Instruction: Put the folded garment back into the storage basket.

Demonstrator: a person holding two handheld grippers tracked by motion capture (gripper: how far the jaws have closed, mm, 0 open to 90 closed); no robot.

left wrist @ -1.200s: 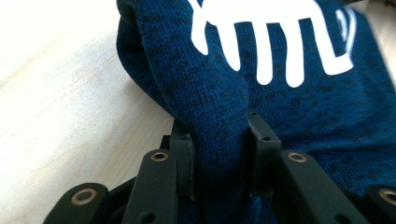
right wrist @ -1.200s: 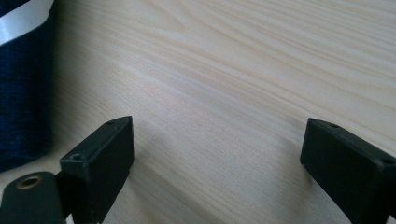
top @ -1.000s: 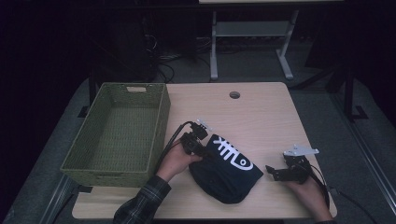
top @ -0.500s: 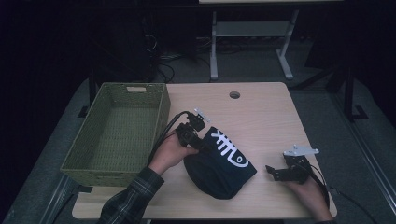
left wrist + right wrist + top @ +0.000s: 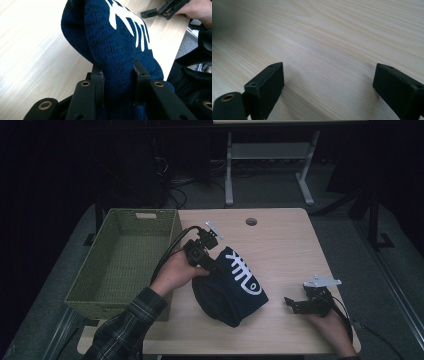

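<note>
— pale wood-grain table point(image 5: 280, 245), dark surround; what is obscured?
— lower edge of the knit hat point(image 5: 117, 47) is hidden between the jaws of the left gripper point(image 5: 212, 265); its far side is lost in shadow.
— materials?
— hat: navy ribbed knit, white fishbone motif, pinched and held above mid-table. woven green basket point(image 5: 120, 265) is set beside it.
— right gripper point(image 5: 327, 82)?
— jaws spread wide over bare wood, nothing held.

Basket point(image 5: 125, 257) left of hat point(image 5: 230, 287) on table point(image 5: 285, 245)
</note>
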